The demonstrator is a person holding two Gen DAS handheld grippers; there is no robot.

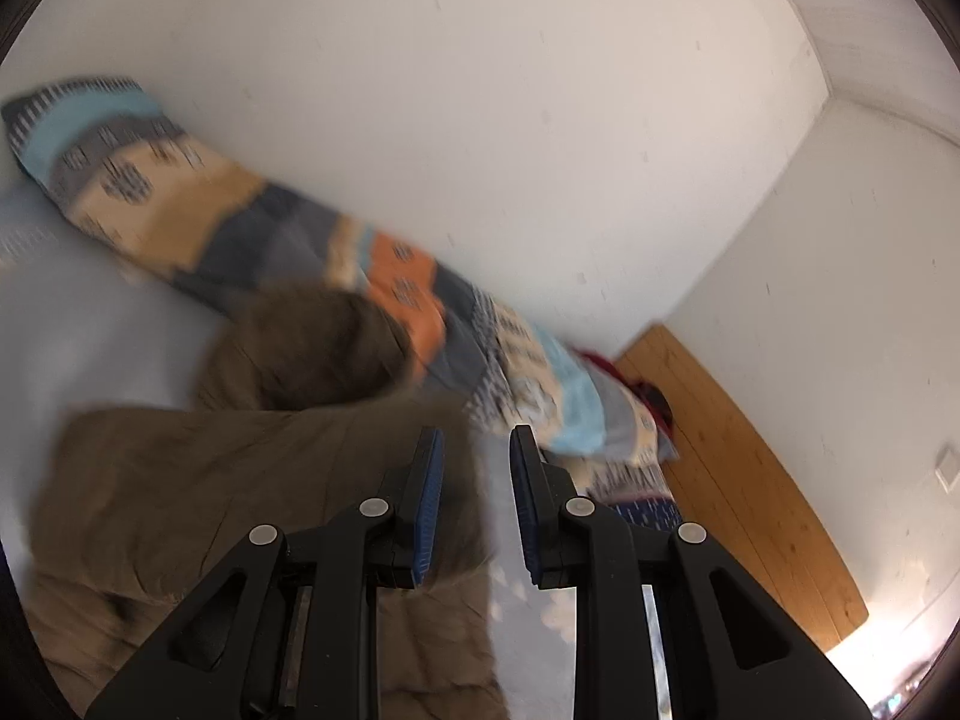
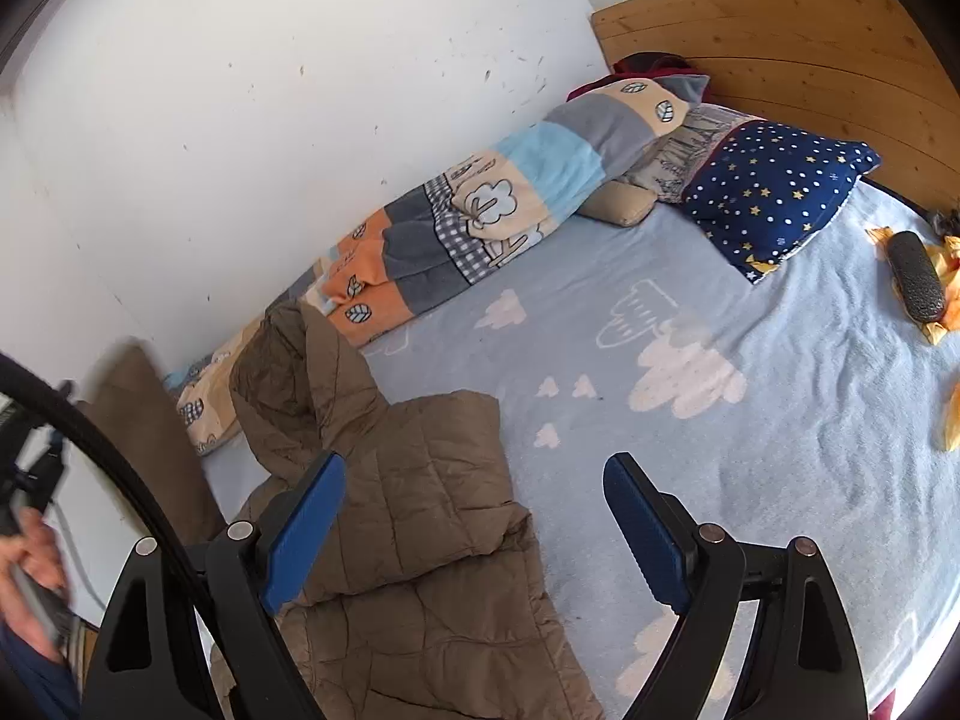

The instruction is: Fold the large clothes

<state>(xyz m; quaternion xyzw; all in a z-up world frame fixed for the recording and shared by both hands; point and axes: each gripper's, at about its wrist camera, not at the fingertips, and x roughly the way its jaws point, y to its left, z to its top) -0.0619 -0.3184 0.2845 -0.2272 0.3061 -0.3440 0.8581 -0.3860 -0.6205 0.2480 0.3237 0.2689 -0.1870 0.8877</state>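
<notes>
A brown quilted hooded jacket [image 2: 414,516] lies partly folded on the light blue bed sheet [image 2: 780,420], its hood toward the wall. My right gripper [image 2: 474,504] is wide open and empty above the jacket's right edge. In the blurred left wrist view the jacket [image 1: 228,480] lies under and left of my left gripper [image 1: 477,468], which is partly open with nothing between its blue pads. One sleeve [image 2: 150,438] hangs raised at the far left of the right wrist view.
A rolled patchwork blanket [image 2: 480,222] lies along the white wall [image 2: 270,120]. A star-pattern navy pillow [image 2: 780,198] and a tan cushion [image 2: 618,204] sit near the wooden headboard [image 2: 780,24]. A dark case [image 2: 915,282] on orange cloth lies at right.
</notes>
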